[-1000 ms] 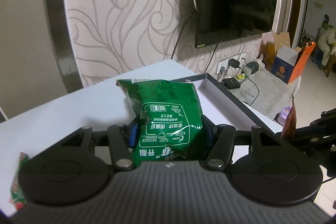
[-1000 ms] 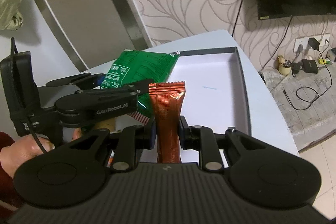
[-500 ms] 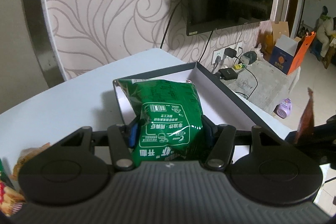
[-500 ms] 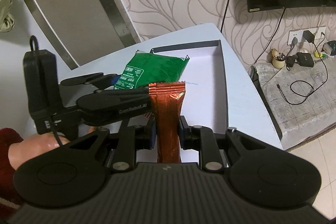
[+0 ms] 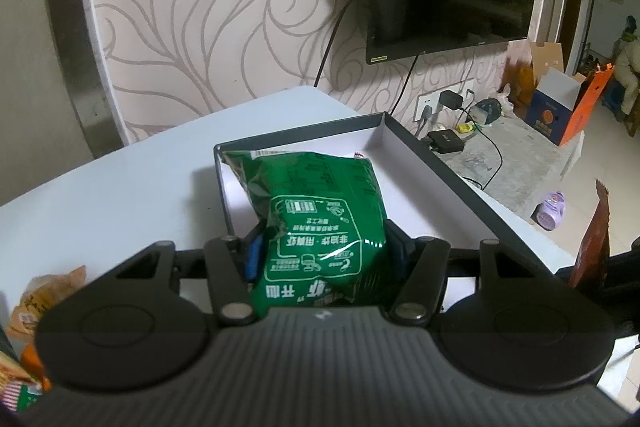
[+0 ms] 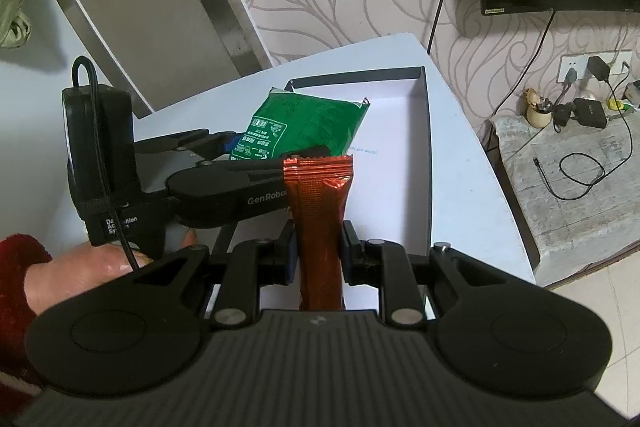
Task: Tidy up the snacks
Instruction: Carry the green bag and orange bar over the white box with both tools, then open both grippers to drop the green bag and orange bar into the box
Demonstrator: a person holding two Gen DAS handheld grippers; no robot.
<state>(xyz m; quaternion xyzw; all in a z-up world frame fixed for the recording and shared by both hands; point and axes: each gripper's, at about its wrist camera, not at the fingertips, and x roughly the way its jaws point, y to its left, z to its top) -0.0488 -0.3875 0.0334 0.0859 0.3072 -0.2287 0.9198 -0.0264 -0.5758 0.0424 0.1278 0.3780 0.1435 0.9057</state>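
I see the white table (image 5: 120, 187) carrying a shallow dark-walled box (image 5: 440, 167) with a white floor. My left gripper (image 5: 324, 251) has its jaws clenched on a green snack bag (image 5: 320, 211), which hangs over the box's near-left corner; whether it touches the floor I cannot tell. My right gripper (image 6: 318, 255) has its jaws clamped on an upright orange-brown snack bar (image 6: 320, 211), poised over the box's near end. More snack packets (image 5: 40, 299) lie at the table's left edge.
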